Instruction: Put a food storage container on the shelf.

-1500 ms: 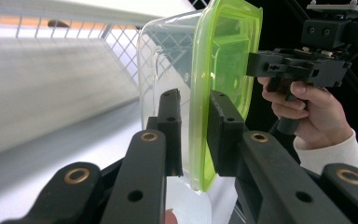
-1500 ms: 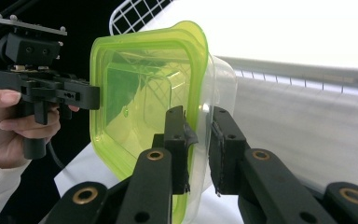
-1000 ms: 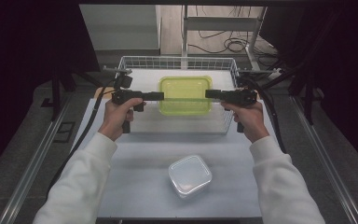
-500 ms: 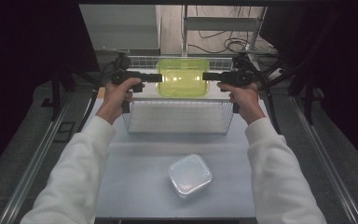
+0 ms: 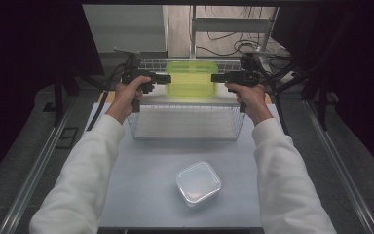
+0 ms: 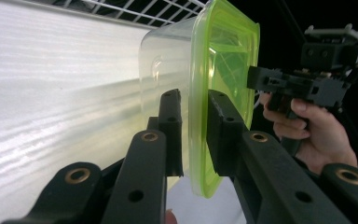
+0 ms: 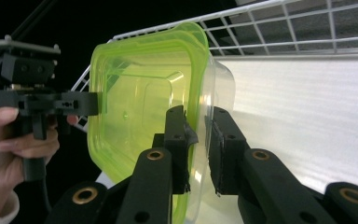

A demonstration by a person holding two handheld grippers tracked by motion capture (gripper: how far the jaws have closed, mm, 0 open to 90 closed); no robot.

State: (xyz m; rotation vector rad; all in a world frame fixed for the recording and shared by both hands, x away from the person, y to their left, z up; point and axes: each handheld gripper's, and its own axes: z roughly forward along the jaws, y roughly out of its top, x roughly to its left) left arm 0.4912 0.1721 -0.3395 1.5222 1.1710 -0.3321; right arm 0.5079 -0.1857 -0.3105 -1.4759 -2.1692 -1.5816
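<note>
A clear container with a lime-green lid (image 5: 191,79) hangs in the air over the far edge of a white wire basket (image 5: 185,138). My left gripper (image 5: 168,78) is shut on its left rim and my right gripper (image 5: 215,78) is shut on its right rim. In the left gripper view my jaws (image 6: 193,100) pinch the green lid's edge (image 6: 228,60), with the other gripper (image 6: 261,79) on the far side. In the right gripper view my jaws (image 7: 198,116) clamp the opposite edge of the container (image 7: 140,102), and the left gripper (image 7: 91,103) faces me.
A second clear lidded container (image 5: 198,184) lies on the white table (image 5: 141,185) near the front. The wire basket stands at the table's far half. Dark stands and cables crowd the floor behind and on both sides.
Both hands have carried the green-lidded container away from the person, from above the basket's middle to over its far edge. Both grips have held.
</note>
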